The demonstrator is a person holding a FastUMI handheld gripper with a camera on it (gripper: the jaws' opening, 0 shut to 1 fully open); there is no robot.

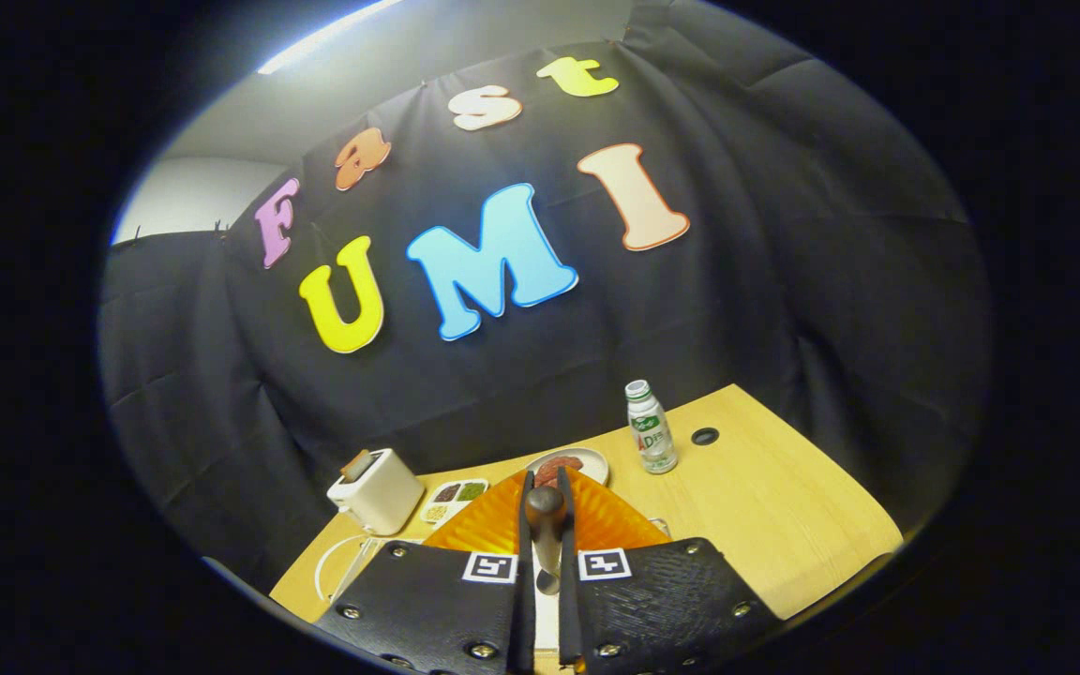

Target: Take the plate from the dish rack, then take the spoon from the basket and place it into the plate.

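The claw (546, 511) has its fingers drawn close on the dark handle of the spoon (545, 525), leaving no gap to pass between them. Just beyond the fingers the orange plate (493, 525) spreads wide and blocks the near middle of the surface (784, 516). Behind it a small dish of food (570, 464) sits close, with a sectioned tray (454, 500) and a white toaster (376, 489) crowding that side, a white cable (334, 562) looped below them. On the other side a bottle (651, 427) stands upright near a cable hole (705, 436); past these the wood lies bare and open.
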